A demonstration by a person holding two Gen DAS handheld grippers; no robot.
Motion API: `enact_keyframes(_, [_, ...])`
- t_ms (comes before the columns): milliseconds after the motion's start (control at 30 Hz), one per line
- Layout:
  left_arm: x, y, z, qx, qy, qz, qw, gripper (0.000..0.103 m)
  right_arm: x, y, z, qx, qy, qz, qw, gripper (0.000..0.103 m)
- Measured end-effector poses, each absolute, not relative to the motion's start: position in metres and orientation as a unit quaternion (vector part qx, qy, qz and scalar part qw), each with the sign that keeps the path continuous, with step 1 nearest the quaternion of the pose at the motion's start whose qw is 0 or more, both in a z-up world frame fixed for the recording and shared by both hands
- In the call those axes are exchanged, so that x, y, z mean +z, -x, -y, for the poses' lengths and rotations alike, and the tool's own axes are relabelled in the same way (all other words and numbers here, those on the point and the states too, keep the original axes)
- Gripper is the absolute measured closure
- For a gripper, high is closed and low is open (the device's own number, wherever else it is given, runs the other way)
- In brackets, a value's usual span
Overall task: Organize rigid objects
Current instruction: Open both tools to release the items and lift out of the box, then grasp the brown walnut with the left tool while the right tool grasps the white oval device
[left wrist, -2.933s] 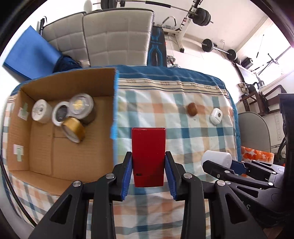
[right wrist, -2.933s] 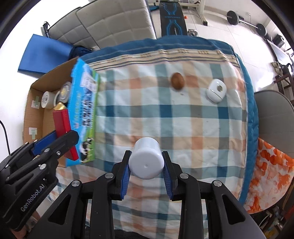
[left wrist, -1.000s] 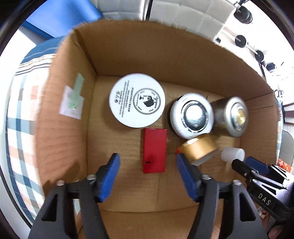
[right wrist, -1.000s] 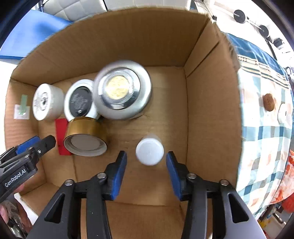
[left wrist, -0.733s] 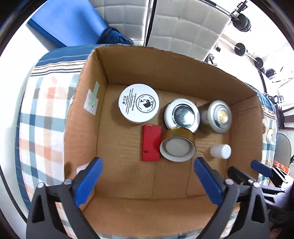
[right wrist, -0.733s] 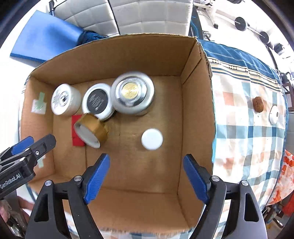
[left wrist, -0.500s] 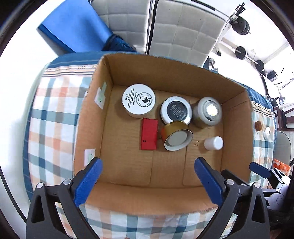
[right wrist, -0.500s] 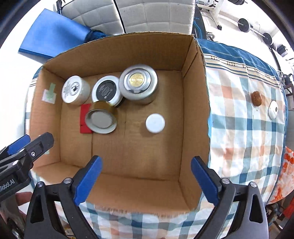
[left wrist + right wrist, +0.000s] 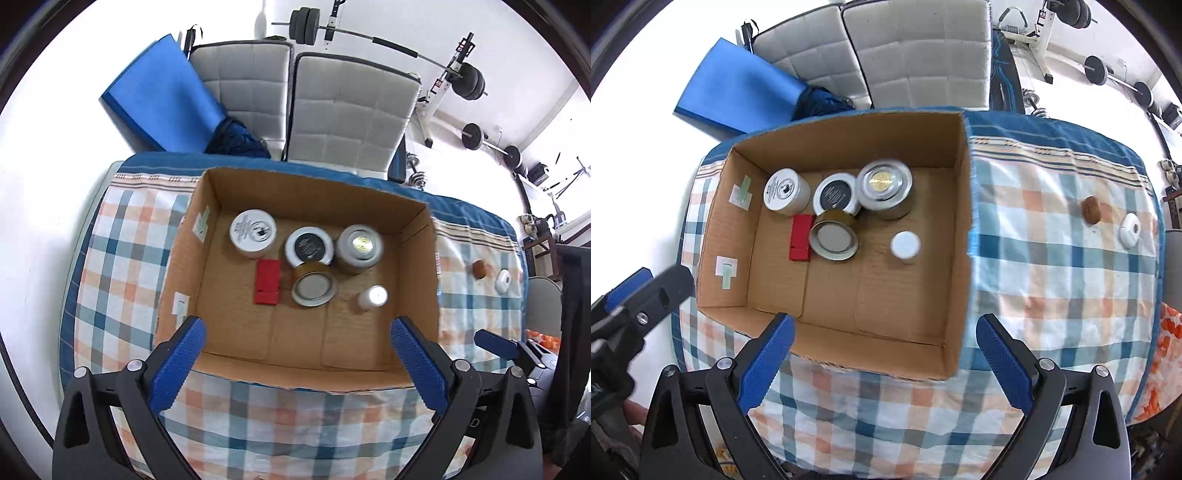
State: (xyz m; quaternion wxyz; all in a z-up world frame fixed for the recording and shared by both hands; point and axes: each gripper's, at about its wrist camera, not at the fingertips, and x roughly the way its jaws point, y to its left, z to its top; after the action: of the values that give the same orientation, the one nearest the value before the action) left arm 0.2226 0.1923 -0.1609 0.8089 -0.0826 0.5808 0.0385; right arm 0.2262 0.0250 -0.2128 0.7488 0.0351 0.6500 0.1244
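An open cardboard box (image 9: 314, 192) (image 9: 960, 221) sits on the checked tablecloth. Inside it lie a flat red box (image 9: 267, 281) (image 9: 800, 237), a small white bottle (image 9: 372, 297) (image 9: 905, 245), a gold tin (image 9: 314, 286) (image 9: 833, 236), a white jar (image 9: 253, 233) (image 9: 786, 191), a black-lidded jar (image 9: 309, 246) (image 9: 835, 195) and a silver tin (image 9: 360, 247) (image 9: 885, 186). My left gripper (image 9: 293, 360) hangs open above the box's near wall, holding nothing. My right gripper (image 9: 884, 356) is open and empty too, high over the near edge.
On the cloth to the right lie a brown round object (image 9: 480, 268) (image 9: 1090, 210) and a white oval device (image 9: 503, 281) (image 9: 1130, 229). Two padded white chairs (image 9: 347, 122) and a blue mat (image 9: 166, 96) stand behind the table; weights and a barbell rack (image 9: 458, 74) sit further back.
Both grippers let go, opened wide and rose away from the box. The red box and the white bottle now lie on the box floor.
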Motion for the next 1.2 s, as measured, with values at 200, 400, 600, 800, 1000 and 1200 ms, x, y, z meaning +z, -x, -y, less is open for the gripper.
enact_keyframes(200, [-0.143, -0.239, -0.126, 0.003, 0.065, -0.570, 0.819, 0.000, -0.197, -0.235, 0.043, 0.097, -0.061, -0.639, 0.761, 0.003])
enact_keyframes(400, [-0.151, -0.271, -0.039, -0.039, 0.033, -0.576, 0.816, 0.000, -0.203, -0.256, 0.135, 0.028, -0.092, -0.637, 0.764, 0.003])
enact_keyframes(600, [-0.194, -0.312, 0.035, -0.068, 0.018, -0.608, 0.791, 0.000, -0.235, -0.277, 0.226, -0.038, -0.126, -0.647, 0.751, 0.003])
enact_keyframes(800, [-0.248, -0.355, 0.081, -0.072, 0.029, -0.635, 0.768, 0.000, -0.281, -0.300, 0.293, -0.078, -0.158, -0.659, 0.731, 0.003])
enact_keyframes(1000, [-0.294, -0.386, 0.130, -0.087, -0.018, -0.654, 0.751, 0.016, -0.323, -0.330, 0.333, -0.103, -0.181, -0.668, 0.715, 0.004])
enact_keyframes(1200, [-0.340, -0.408, 0.159, -0.091, -0.034, -0.683, 0.724, 0.041, -0.366, -0.361, 0.350, -0.111, -0.195, -0.685, 0.694, 0.026])
